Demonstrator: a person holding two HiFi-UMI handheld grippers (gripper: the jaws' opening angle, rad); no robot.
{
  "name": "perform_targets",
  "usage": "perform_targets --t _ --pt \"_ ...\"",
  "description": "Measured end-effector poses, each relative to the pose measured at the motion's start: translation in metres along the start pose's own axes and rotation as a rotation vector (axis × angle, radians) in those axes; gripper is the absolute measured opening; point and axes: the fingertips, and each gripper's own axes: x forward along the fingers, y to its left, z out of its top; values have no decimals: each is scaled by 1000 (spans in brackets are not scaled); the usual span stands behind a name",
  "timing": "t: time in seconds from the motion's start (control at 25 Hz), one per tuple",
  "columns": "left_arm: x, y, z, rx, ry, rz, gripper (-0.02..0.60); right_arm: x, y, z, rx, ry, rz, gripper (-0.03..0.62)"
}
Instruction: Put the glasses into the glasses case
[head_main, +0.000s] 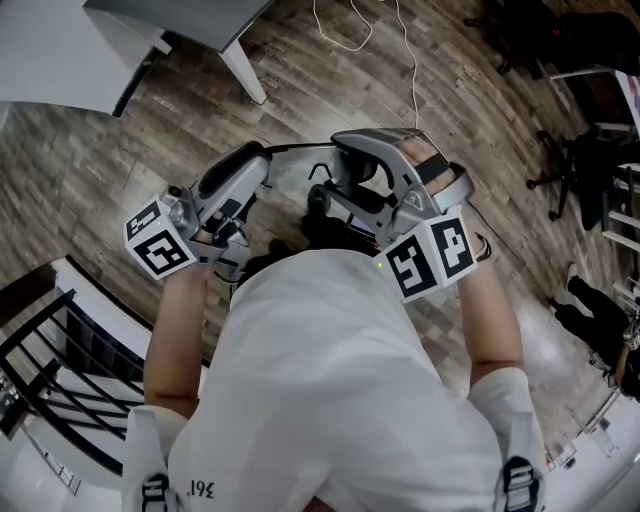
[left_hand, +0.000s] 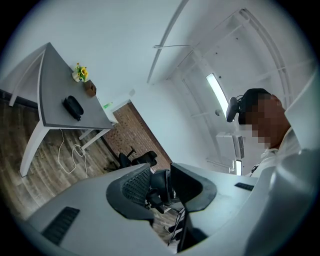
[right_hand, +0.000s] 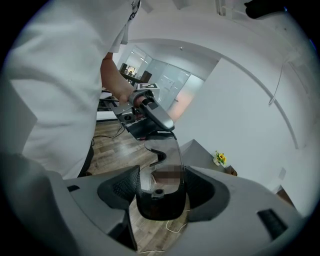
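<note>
**A:** Where do the grippers sit in the head view?

**B:** The person holds both in front of a white shirt (head_main: 330, 400), above the wooden floor (head_main: 330, 90). The left gripper (head_main: 262, 158) is left of centre and the right gripper (head_main: 345, 168) right of centre, with their tips turned toward each other. A corner of the grey counter (head_main: 150, 40) shows at the upper left. The glasses are hard to make out from this view.

**A:** And the left gripper view?

**B:** Its jaws stand only a little apart, and a dark part of the glasses (left_hand: 161, 186) is pinched between the pads at lower centre. At the upper left, the counter carries the black glasses case (left_hand: 73, 107). A small bunch of yellow flowers (left_hand: 80, 73) stands beyond the case, near the far edge. A white cable (left_hand: 70, 150) lies looped on the floor beneath the counter.

**A:** What does the right gripper view show?

**B:** Its jaws stand wide, and the pads press on both sides of a dark lens at lower centre. A thin temple rises from that lens to the tip of the left gripper, which clamps it just above centre. The glasses hang in the air between the two grippers, well apart from the glasses case.
</note>
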Motion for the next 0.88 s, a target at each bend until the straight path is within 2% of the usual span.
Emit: perform_targets --t 0.44,0.88 --pt "41 25 25 9 -21 62 137 12 -44 -31 20 -58 35 288" --pt "24 83 67 -20 -30 70 135 74 -74 -21 33 -32 40 288"
